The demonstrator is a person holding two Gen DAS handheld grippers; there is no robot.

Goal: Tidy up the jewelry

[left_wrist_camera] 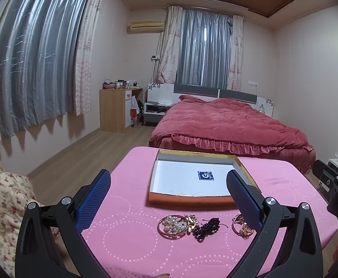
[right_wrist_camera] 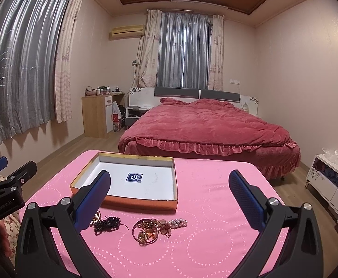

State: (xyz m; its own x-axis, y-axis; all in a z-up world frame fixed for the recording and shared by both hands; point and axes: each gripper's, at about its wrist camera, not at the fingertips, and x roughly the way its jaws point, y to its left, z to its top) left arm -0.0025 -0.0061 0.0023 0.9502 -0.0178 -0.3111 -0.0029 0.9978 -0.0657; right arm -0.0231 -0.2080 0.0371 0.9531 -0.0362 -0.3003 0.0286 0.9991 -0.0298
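left gripper (left_wrist_camera: 169, 185): jaws spread, holding nothing | right gripper (right_wrist_camera: 169, 186): jaws spread, holding nothing | shallow white-lined orange cardboard box (right_wrist_camera: 143, 202): on pink-clothed counter (right_wrist_camera: 215, 243), ahead of both | pearl, gold and dark-bead jewelry pieces (left_wrist_camera: 187, 225): in a row between grippers and box

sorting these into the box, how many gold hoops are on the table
2. Pearl-filled hoop left of the dark beads; second hoop right of them, partly hidden by the left claw.

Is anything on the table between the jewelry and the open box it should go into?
Nothing visible. The jewelry lies in a row just in front of the box, with only bare pink tablecloth between them. The box's near wall is the only thing to clear.
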